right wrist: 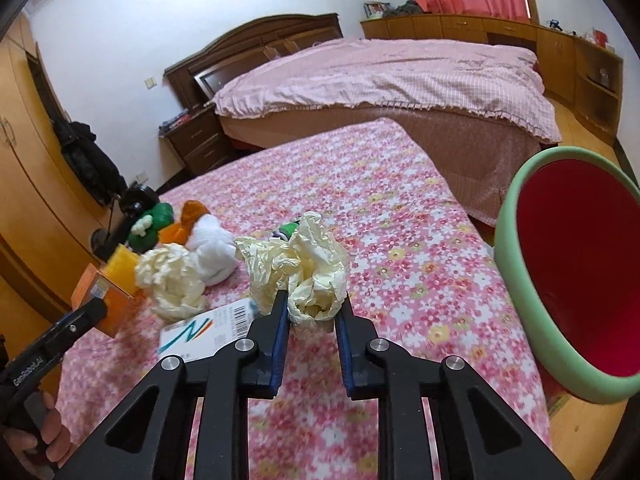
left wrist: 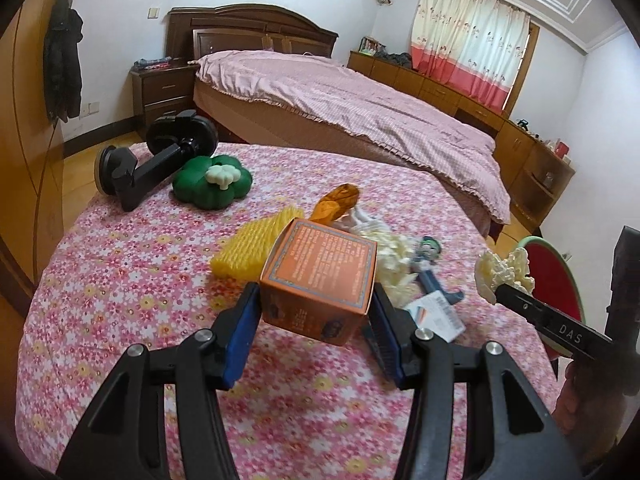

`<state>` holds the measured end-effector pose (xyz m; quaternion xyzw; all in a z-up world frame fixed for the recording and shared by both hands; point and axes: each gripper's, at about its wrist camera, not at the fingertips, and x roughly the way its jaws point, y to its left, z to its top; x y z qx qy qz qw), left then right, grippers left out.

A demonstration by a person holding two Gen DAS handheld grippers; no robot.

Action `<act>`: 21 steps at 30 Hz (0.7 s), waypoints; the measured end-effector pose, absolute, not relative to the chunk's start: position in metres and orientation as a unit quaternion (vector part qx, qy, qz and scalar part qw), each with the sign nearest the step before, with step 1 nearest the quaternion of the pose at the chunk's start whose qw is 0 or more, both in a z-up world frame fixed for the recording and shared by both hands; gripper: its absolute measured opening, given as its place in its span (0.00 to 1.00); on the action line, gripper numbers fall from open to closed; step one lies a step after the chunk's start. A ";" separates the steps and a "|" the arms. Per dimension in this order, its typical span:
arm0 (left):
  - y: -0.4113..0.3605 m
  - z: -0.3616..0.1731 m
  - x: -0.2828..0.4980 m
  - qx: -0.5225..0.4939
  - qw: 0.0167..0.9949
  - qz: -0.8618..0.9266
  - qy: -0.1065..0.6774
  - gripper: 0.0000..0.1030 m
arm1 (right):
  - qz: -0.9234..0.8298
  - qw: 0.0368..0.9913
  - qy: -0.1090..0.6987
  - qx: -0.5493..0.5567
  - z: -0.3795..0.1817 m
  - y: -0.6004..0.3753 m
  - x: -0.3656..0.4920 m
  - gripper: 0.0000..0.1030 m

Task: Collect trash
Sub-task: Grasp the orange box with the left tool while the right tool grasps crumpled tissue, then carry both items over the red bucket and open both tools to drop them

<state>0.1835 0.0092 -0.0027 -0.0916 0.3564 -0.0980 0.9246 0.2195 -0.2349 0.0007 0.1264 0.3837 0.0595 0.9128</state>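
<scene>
Left gripper [left wrist: 318,312]: blue pads clamp the sides of a small orange printed cardboard box [left wrist: 320,280], lifted clear of the pink floral tablecloth [left wrist: 120,300], apparently for carrying off as trash.
Right gripper [right wrist: 312,318]: narrowed jaws pinch a crumpled cream plastic glove wad [right wrist: 304,268], likely bound for the bin.
Bin: red bucket with a pale green rim [right wrist: 516,280] at the right edge, just beside the table.
Left behind: second cream crumpled wad [right wrist: 172,280], white tissue [right wrist: 212,252], yellow foam netting [left wrist: 256,252] at centre.
Only the left view shows: black suction-cup holder [left wrist: 160,160], upper left.
Only the right view shows: bucket's open mouth, seemingly empty.
</scene>
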 end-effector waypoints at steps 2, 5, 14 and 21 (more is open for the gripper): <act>0.007 0.002 0.179 -0.091 0.926 -0.103 0.352 0.53 | 0.058 0.916 0.376 0.130 0.008 -0.237 0.210 0.21; 0.001 0.009 0.171 -0.090 0.927 -0.113 0.346 0.53 | 0.053 0.920 0.365 0.136 0.018 -0.241 0.197 0.21; -0.023 0.030 0.155 -0.080 0.930 -0.147 0.328 0.53 | 0.033 0.933 0.330 0.138 0.048 -0.255 0.161 0.21; -0.050 0.044 0.149 -0.065 0.929 -0.176 0.319 0.53 | 0.011 0.940 0.312 0.137 0.064 -0.271 0.139 0.21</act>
